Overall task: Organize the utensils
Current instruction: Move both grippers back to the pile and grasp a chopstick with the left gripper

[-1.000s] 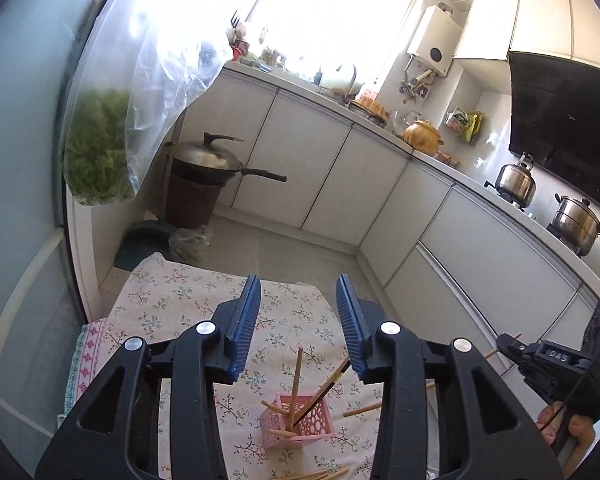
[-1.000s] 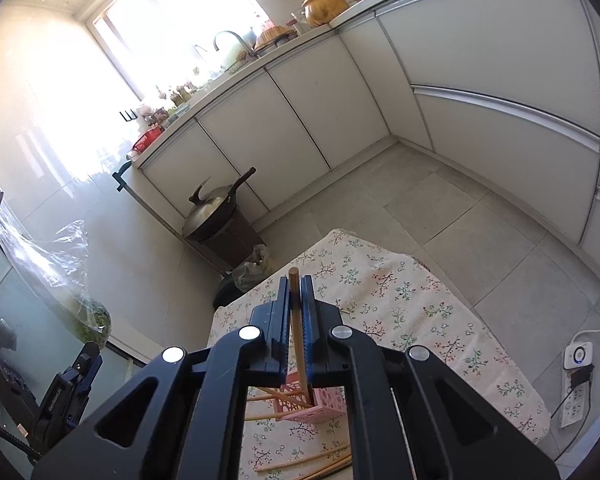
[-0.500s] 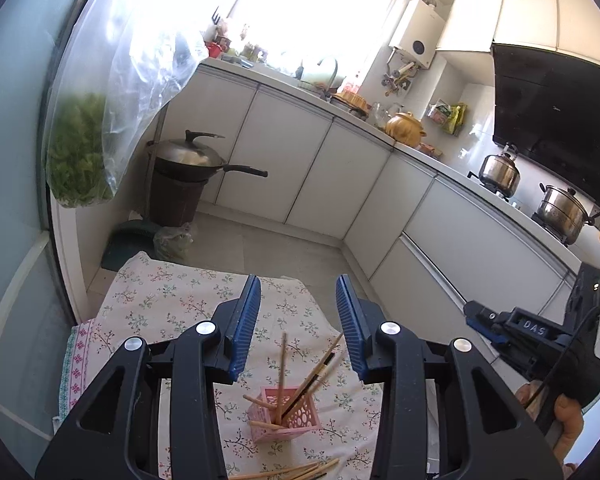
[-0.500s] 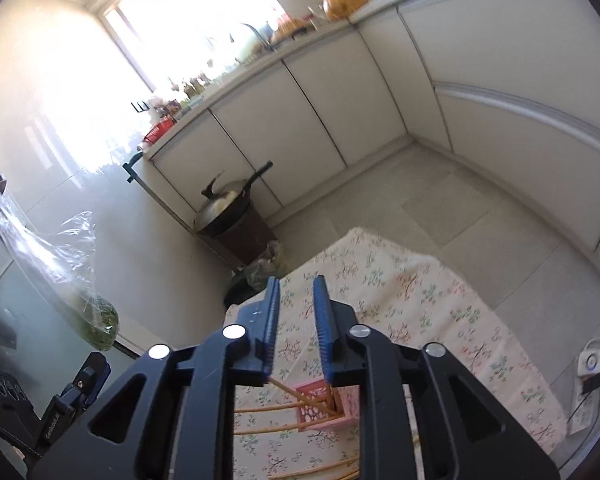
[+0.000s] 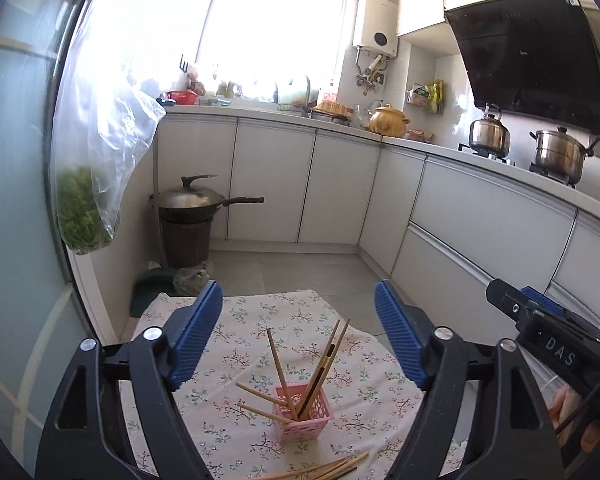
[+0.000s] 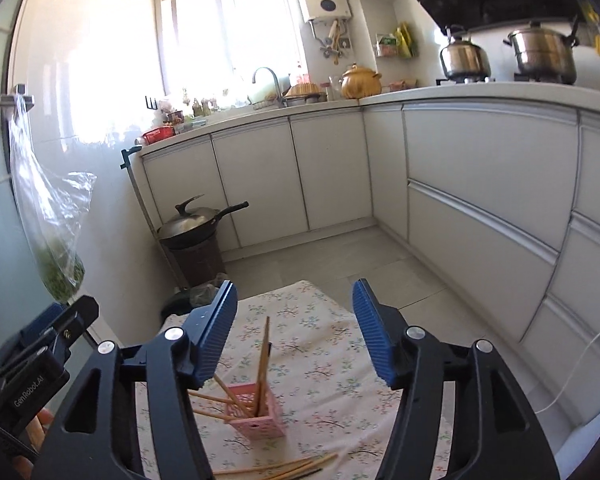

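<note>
A small pink mesh basket (image 5: 305, 412) (image 6: 255, 416) stands on a floral-cloth table (image 5: 240, 320) (image 6: 320, 320) and holds several wooden chopsticks (image 5: 320, 360) (image 6: 263, 360) that stick up and out at angles. More chopsticks (image 5: 320, 470) (image 6: 276, 468) lie flat on the cloth at the near edge. My left gripper (image 5: 298, 332) is open and empty, above and behind the basket. My right gripper (image 6: 294, 328) is open and empty, also above the basket. Each gripper shows at the edge of the other's view.
The table ends ahead over a tiled floor (image 6: 332, 252). A wok on a brown stand (image 5: 188, 208) sits by white cabinets (image 5: 272, 184). A plastic bag of greens (image 5: 84, 208) hangs at the left. Pots (image 5: 556, 156) stand on the stove.
My right gripper held a chopstick over the basket, then opened and let it drop in. Both grippers have opened wider and pulled up and back from the basket.
</note>
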Demonstrator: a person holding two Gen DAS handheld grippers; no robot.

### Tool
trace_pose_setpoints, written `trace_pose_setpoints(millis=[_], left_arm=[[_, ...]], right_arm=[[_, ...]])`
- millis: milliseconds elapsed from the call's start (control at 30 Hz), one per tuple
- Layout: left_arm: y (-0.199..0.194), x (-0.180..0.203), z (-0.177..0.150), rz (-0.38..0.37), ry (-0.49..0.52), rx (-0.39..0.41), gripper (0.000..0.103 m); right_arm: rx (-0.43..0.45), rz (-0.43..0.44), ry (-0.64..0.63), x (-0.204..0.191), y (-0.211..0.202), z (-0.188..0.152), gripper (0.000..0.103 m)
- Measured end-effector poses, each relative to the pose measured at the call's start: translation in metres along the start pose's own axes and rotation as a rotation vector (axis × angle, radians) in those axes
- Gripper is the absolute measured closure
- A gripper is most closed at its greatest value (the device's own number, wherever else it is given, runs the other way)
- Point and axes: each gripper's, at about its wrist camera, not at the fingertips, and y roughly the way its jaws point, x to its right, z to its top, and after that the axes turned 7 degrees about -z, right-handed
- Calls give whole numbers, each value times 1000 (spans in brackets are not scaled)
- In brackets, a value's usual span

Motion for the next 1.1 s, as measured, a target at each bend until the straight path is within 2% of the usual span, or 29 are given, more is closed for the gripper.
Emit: trace_pose_setpoints(millis=[100, 300, 500, 700, 800, 967, 1033, 1100], left_arm=[[-4, 7, -6, 15, 13, 2, 21], [-9, 18, -23, 42, 45, -7, 12], [-8, 29, -40, 59, 92, -41, 7], [3, 38, -58, 72, 151, -112, 7], [12, 42, -69, 66, 178, -166, 7], [40, 51, -98, 35, 246, -306, 7], [53, 54, -111, -9, 261, -383, 7], [70, 57, -127, -77, 263, -494, 7]], right_arm=[[4, -33, -21, 2, -9, -8, 41], [7, -89, -27, 15, -18, -24, 27], [5, -143, -9, 32, -22, -44, 8], [-2, -206, -10, 59, -21, -63, 7], [-32, -214, 11, 74, -19, -75, 7], [-112, -223, 9, 96, -15, -109, 7], [-158, -220, 6, 103, -13, -125, 7], [-208, -209, 6, 110, -12, -142, 7]])
